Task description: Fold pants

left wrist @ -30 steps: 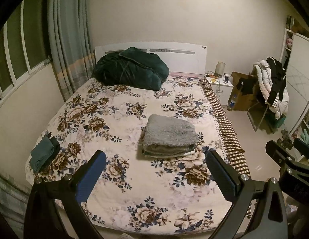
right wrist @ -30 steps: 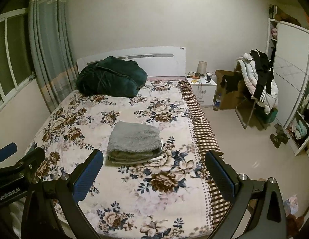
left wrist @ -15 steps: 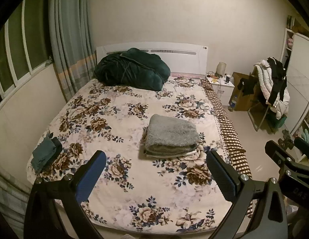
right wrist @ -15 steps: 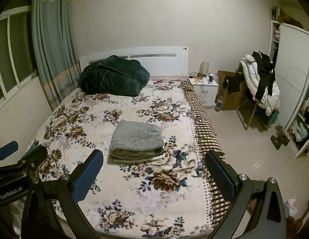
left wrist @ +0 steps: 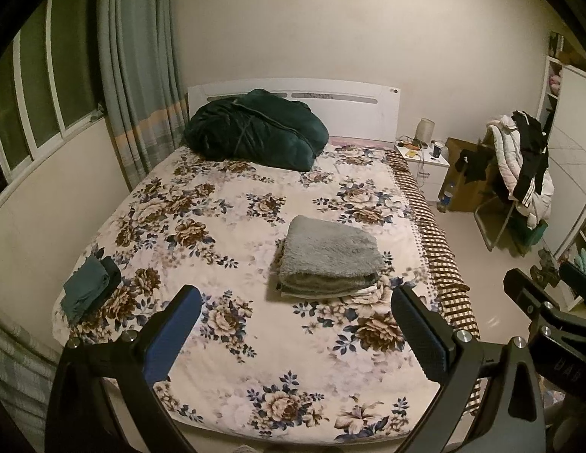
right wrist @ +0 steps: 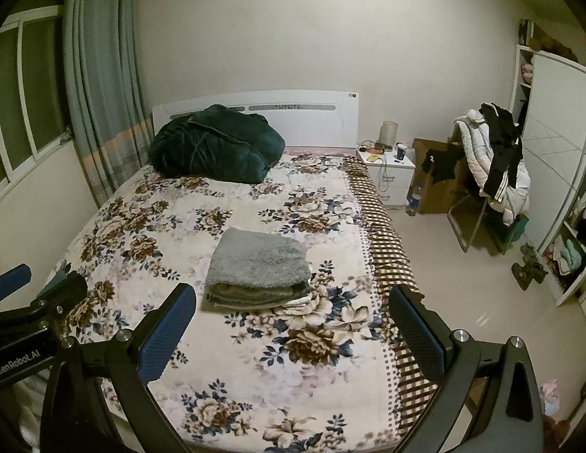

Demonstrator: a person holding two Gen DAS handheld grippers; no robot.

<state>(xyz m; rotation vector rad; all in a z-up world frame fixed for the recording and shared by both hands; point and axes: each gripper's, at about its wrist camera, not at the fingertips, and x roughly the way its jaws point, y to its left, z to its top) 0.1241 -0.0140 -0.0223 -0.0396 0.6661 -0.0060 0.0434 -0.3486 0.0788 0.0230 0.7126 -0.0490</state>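
Note:
Fuzzy grey pants (left wrist: pixel 329 256) lie folded in a neat stack on the floral bedspread (left wrist: pixel 225 234), right of the bed's middle; they also show in the right wrist view (right wrist: pixel 261 264). My left gripper (left wrist: pixel 296 313) is open and empty, held above the foot of the bed, apart from the pants. My right gripper (right wrist: pixel 293 311) is open and empty, also over the foot of the bed, short of the pants. Each gripper shows at the edge of the other's view.
A dark green duvet (left wrist: pixel 255 128) is bundled at the white headboard. A small folded teal cloth (left wrist: pixel 87 290) lies at the bed's left edge. A nightstand (right wrist: pixel 391 173), a cardboard box and a chair piled with clothes (right wrist: pixel 497 166) stand to the right.
Both grippers have drawn back and up a little from the bed. The pants have not moved. Both grippers stay open.

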